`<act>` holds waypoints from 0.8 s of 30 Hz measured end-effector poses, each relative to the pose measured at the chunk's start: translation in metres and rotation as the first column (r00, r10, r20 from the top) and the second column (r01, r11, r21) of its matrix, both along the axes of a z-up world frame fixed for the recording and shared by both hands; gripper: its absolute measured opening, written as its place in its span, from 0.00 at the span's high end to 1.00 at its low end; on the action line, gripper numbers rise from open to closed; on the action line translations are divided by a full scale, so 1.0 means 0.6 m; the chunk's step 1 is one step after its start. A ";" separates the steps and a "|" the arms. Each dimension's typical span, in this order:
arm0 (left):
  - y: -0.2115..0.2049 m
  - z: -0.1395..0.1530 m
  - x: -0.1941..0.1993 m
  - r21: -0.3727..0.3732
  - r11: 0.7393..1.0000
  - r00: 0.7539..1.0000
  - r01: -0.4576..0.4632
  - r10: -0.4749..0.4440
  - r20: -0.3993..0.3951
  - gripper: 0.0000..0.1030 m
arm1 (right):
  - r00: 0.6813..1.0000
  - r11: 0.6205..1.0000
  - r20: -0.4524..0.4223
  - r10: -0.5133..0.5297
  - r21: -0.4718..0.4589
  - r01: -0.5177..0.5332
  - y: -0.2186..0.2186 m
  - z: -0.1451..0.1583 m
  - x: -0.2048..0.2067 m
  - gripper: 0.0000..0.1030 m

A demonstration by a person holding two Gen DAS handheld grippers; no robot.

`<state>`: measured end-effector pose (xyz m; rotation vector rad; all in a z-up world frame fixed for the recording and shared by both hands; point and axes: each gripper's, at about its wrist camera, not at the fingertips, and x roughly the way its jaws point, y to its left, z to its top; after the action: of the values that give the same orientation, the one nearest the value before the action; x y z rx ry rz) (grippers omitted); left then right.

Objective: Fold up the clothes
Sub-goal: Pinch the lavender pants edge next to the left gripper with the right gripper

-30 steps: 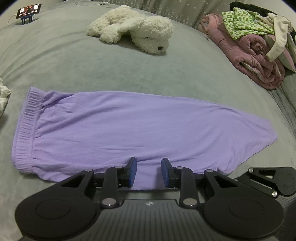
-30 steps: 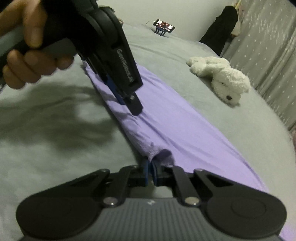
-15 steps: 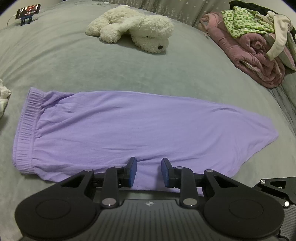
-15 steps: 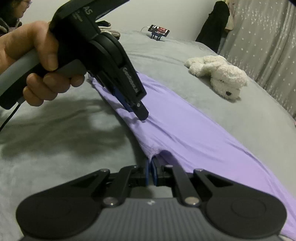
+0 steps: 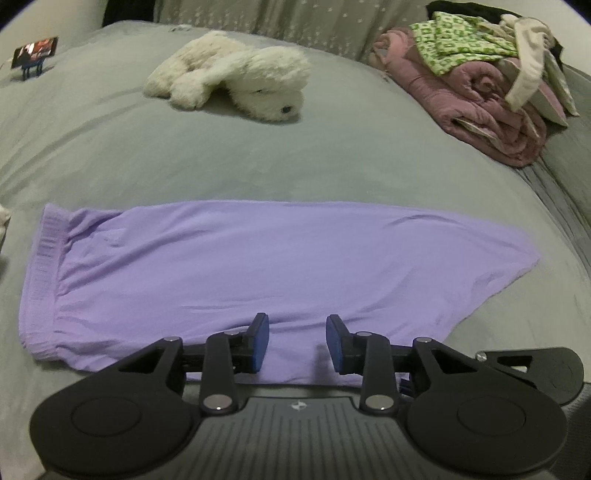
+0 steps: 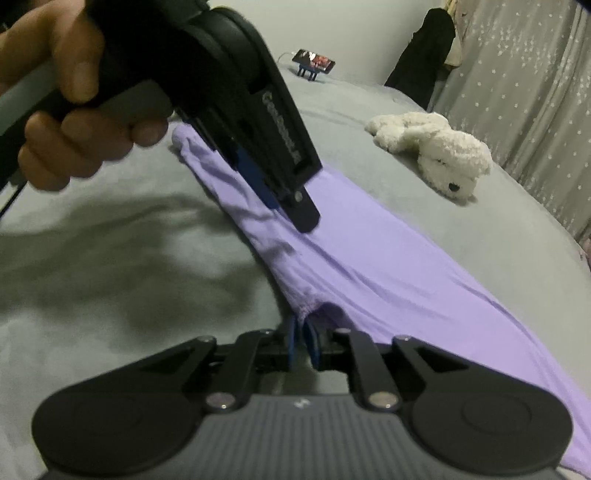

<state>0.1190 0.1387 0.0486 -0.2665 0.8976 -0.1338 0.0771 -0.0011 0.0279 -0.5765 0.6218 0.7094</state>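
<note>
A long lilac knit garment with a ribbed waistband [image 5: 258, 266] lies flat across the grey bedspread [image 5: 258, 162], folded lengthwise. The left gripper [image 5: 297, 341] hangs over its near edge, jaws opening, nothing between them. The right gripper [image 6: 300, 341] is opening too; the hem looks barely pinched, though blur hides contact. Next, I judge, comes regrasping one end for a crosswise fold.

Surface: wide grey plush bedspread [image 5: 332, 147].
Backdrop: grey star-patterned curtain [image 6: 524, 74].
Wall: plain pale wall [image 6: 351, 29].
Hanging item: black garment [image 6: 421, 66].
Light: dim, indoor.
</note>
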 end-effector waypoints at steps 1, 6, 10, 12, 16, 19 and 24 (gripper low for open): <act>-0.003 0.001 0.000 -0.004 1.000 1.000 0.010 -0.010 0.002 0.69 | 1.000 1.000 0.008 0.001 0.001 -0.001 0.000 0.000 0.000 0.82; -0.019 0.006 -0.006 -0.009 0.998 0.998 0.063 -0.063 0.018 0.68 | 1.000 1.000 0.009 -0.002 0.007 0.002 -0.013 -0.001 0.000 0.78; -0.041 0.008 -0.016 0.020 0.991 0.991 0.134 -0.134 0.029 0.68 | 1.000 1.000 0.022 -0.006 -0.004 0.006 -0.029 0.002 0.002 0.69; -0.055 0.004 -0.019 0.044 0.984 0.984 0.173 -0.174 0.029 0.68 | 0.999 1.000 0.035 0.005 -0.028 -0.004 -0.040 -0.001 0.009 0.65; -0.076 -0.012 -0.016 0.060 0.976 0.977 0.211 -0.211 -0.002 0.68 | 1.000 1.000 -0.011 -0.005 -0.004 0.005 -0.066 0.003 0.045 0.61; -0.081 -0.020 -0.014 0.076 0.975 0.978 0.210 -0.209 -0.016 0.68 | 0.999 1.000 -0.046 -0.001 0.016 0.002 -0.078 0.004 0.060 0.55; -0.084 -0.013 -0.019 0.073 0.971 0.973 0.228 -0.230 0.016 0.68 | 1.000 1.000 -0.029 -0.001 0.021 0.002 -0.082 0.002 0.048 0.56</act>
<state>0.1074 0.0884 0.0406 -0.0944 0.9055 -0.3180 0.1061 -0.0503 0.0291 -0.5465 0.6411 0.7236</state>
